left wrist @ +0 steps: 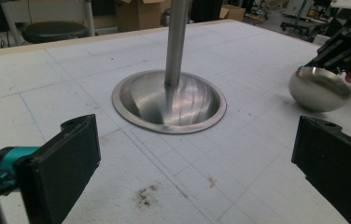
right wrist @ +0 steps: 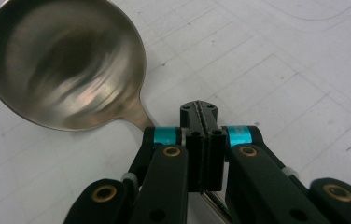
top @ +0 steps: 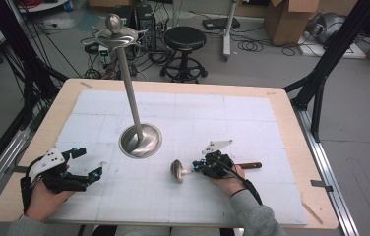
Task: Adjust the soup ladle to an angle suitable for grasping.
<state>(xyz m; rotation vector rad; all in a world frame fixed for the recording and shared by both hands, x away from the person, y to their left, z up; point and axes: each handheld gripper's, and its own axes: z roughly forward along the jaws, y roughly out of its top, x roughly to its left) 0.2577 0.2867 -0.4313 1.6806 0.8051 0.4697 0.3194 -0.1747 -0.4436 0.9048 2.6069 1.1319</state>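
A polished steel ladle (top: pixel 178 170) with a round bowl and what looks like a wooden handle end lies at lower centre. The right gripper (top: pixel 203 166) clamps its thin neck, held level. The left gripper (top: pixel 90 164), lower left, rests with jaws apart.

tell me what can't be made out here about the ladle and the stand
- Ladle handle, right gripper view: hidden under the shut right gripper.
- Same handle, high view: its middle is covered by the person's hand.
- Stand top, left gripper view: cut off by the upper edge.
- Stand's top hooks, high view: too small to count.
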